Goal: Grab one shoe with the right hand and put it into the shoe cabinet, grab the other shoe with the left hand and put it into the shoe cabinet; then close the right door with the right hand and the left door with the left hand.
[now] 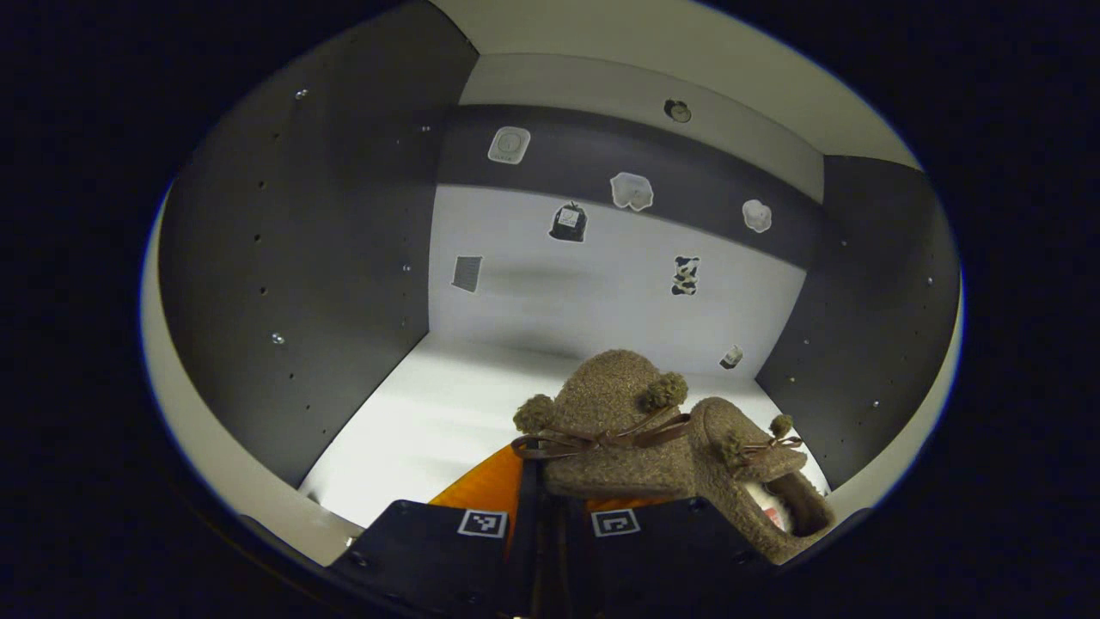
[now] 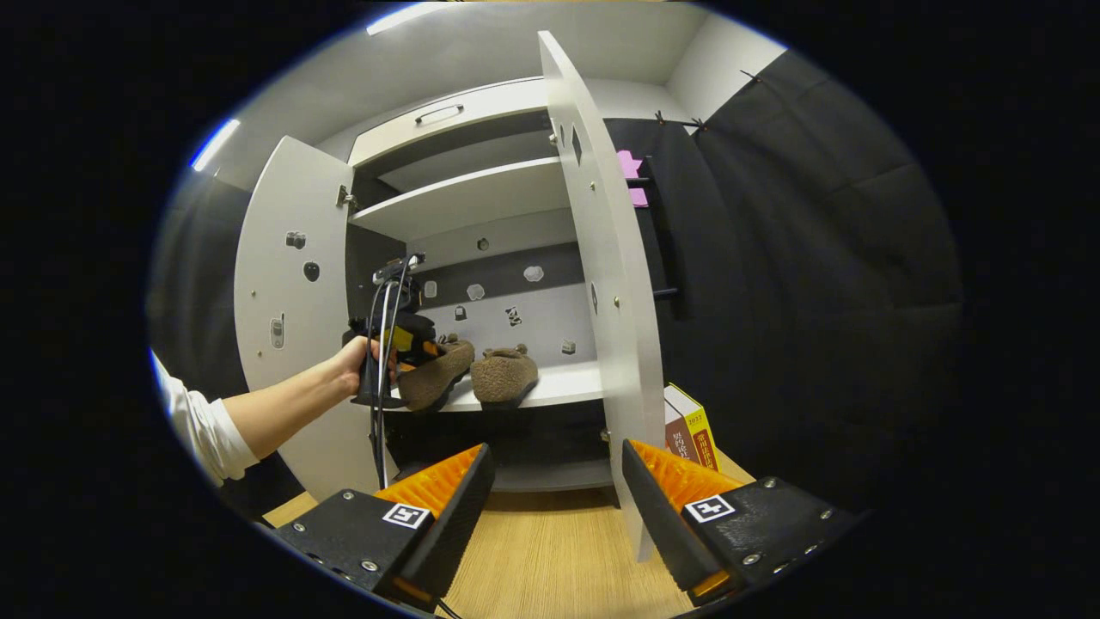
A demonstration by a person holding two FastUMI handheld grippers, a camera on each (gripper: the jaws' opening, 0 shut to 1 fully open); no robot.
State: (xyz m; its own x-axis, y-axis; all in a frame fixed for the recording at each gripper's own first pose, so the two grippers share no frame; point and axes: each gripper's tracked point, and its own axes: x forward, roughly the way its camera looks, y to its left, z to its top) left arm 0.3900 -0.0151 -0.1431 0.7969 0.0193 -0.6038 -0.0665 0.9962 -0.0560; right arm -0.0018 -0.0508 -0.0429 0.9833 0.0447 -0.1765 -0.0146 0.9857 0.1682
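While the left gripper [image 1: 550,507] is pinching the second shoe [image 1: 614,430] at its back edge, that shoe is sitting on the cabinet [image 2: 468,198] shelf [image 1: 430,413], touching the first shoe [image 1: 756,468] beside it. In the right gripper view the held shoe [image 2: 434,370] is overhanging the shelf's front edge, with the other shoe [image 2: 507,374] just beside it, deeper on the shelf. A hand [image 2: 357,361] is gripping the left gripper [image 2: 391,348] there.

Step in hand, as I judge it: placing the left-hand shoe, nearly done. The left jaws are looking nearly closed on the shoe's heel rim. The right gripper [image 2: 559,490] is hanging wide open and empty, well in front of the cabinet, facing the right door [image 2: 606,284].

Next move probably calls for nudging the shoe fully onto the shelf, releasing, and backing out before any door swings. Then the right gripper is needing to push the right door shut, and the left one the left door [image 2: 284,284].

Writing: books [image 2: 692,434] are standing near the right door's bottom; spine text is too small to read. Stickers on the cabinet's back panel [image 1: 601,284] and doors are showing nothing legible.
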